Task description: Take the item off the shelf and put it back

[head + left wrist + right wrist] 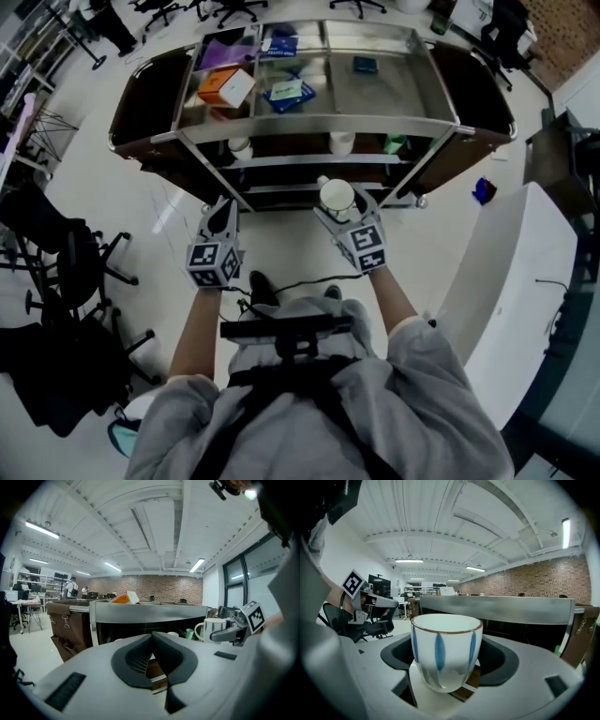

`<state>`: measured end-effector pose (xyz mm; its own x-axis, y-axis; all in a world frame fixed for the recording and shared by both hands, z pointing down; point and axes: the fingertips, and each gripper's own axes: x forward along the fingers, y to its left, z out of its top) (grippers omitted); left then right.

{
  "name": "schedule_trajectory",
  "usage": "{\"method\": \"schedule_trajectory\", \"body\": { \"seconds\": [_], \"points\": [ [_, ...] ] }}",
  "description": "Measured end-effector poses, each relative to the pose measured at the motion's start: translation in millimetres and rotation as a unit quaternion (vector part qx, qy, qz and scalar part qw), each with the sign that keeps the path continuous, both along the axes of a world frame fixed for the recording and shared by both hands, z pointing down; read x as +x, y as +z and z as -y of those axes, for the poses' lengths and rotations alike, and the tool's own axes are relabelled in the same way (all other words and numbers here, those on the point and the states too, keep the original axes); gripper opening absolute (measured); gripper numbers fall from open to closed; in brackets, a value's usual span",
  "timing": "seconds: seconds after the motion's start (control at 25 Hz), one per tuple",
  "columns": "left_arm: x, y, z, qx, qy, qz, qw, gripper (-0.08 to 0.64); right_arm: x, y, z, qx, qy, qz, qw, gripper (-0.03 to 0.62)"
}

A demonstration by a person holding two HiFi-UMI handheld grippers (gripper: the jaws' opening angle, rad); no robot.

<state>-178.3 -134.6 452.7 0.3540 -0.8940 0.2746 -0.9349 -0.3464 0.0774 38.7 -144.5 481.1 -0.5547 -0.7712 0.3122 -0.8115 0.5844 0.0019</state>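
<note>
**Item:** cup (pixel 446 651), 1 of. White glaze, blue vertical strokes, brown rim, empty and upright. No handle shows in the right gripper view.

**Location:** off the shelf, held in front of the steel cart (pixel 319 122) by the right gripper (pixel 349 220). Its fingers (pixel 499 660) are spread wide and press on opposite sides of the cup's wall.

**Handling (judged):** ceramic, so rigid and brittle; moderate weight; the smooth glaze is likely slippery. Best held across the body below the rim, as now, kept level and set down gently.

**Left gripper** (pixel 152 656): 1 of. Its fingers (pixel 136 660) are closed together with nothing between them.

**Count on cart:**
- Top tray: 1 orange-and-white box (pixel 225 86), 1 purple pack (pixel 228 52), 3 blue packs.
- Lower shelf: 2 white round vessels (pixel 341 141) and 1 green object (pixel 395 143), partly hidden by the rail.
</note>
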Motion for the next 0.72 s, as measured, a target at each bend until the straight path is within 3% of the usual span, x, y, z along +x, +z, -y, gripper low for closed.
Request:
{"method": "schedule_trajectory", "body": {
  "seconds": [0.72],
  "points": [
    [-1.0, 5.7, -12.8, 0.010, -0.005, 0.018, 0.9998, 0.005, 26.9, 11.5, -15.7, -0.011, 0.018, -0.008, 1.000, 0.403]
  ]
}}
